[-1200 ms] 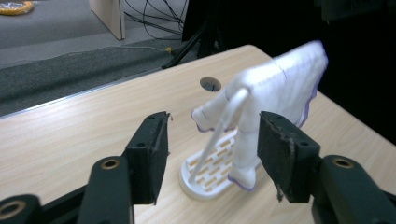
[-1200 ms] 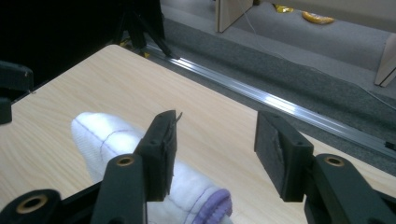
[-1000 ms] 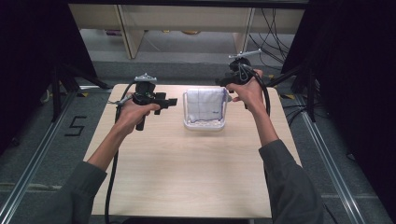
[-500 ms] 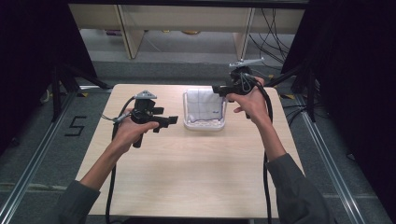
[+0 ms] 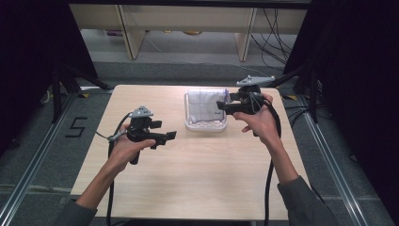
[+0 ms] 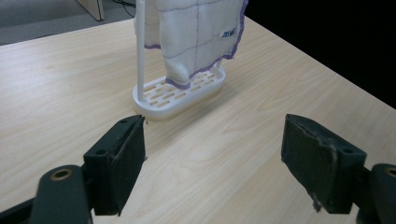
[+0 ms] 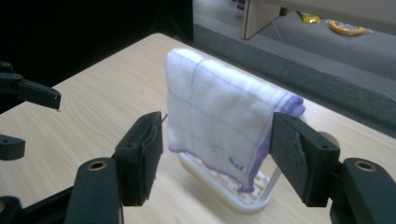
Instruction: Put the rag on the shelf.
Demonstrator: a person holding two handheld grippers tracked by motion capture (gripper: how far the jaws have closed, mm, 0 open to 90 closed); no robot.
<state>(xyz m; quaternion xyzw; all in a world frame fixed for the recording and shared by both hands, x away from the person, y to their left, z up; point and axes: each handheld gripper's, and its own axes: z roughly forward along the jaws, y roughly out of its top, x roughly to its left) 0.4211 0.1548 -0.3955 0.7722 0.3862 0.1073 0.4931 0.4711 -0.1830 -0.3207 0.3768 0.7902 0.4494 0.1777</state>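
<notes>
Towel (image 5: pixel 207 104), white with purple grid lines and purple hem, hangs draped over a white rack (image 5: pixel 205 125) standing near the far edge of the table (image 5: pixel 197 188), a bit right of centre. Going near to far: near edge bare wood, forearms coming in from there. Left gripper (image 5: pixel 170 135) over the left-middle of the table, well apart from the rack, pointing toward it; jaws wide, just been opening, nothing between them, bare tabletop showing through the gap in the left gripper view (image 6: pixel 212 154). Farther off, right gripper (image 5: pixel 220 104) just beside the rack's right side, at towel height; jaws wide too, just been opening, pads standing either side of the towel (image 7: pixel 219 121) without pressing it. Rack base (image 6: pixel 180 91) slotted, oval, one towel corner hanging down to it.
</notes>
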